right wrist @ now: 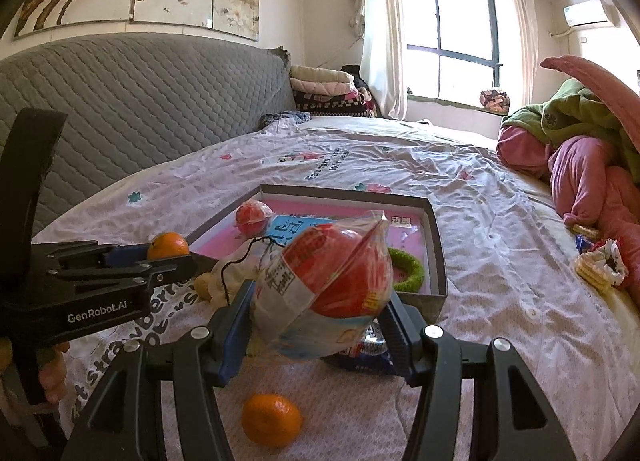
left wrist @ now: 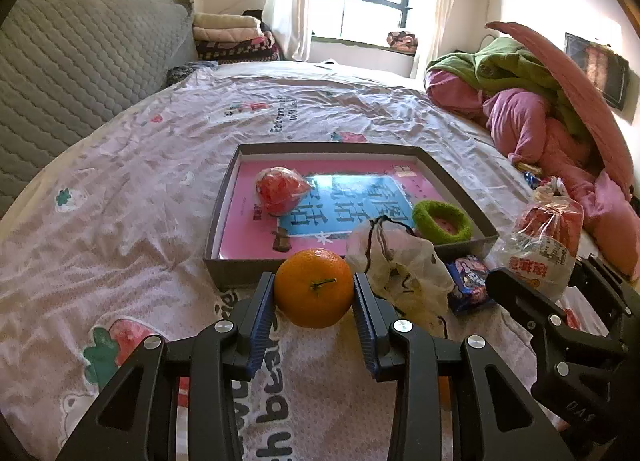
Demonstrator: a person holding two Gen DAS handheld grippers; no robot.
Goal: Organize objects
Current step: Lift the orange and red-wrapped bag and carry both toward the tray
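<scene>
My left gripper (left wrist: 314,295) is shut on an orange (left wrist: 314,287), held just in front of the grey box (left wrist: 256,273); this orange also shows in the right wrist view (right wrist: 168,246). My right gripper (right wrist: 320,313) is shut on a bagged red snack (right wrist: 324,285), lifted near the box's right front corner (right wrist: 438,293). The box holds a pink book (left wrist: 248,197), a small wrapped red item (left wrist: 280,190) and a green ring (left wrist: 442,221). A second orange (right wrist: 272,419) lies on the bedsheet below my right gripper.
A white drawstring pouch (left wrist: 400,265) and a blue snack packet (left wrist: 468,283) lie by the box's front. A grey headboard (right wrist: 120,101) is on the left. Pink and green bedding (right wrist: 580,149) is piled on the right, with small items (right wrist: 600,261) beside it.
</scene>
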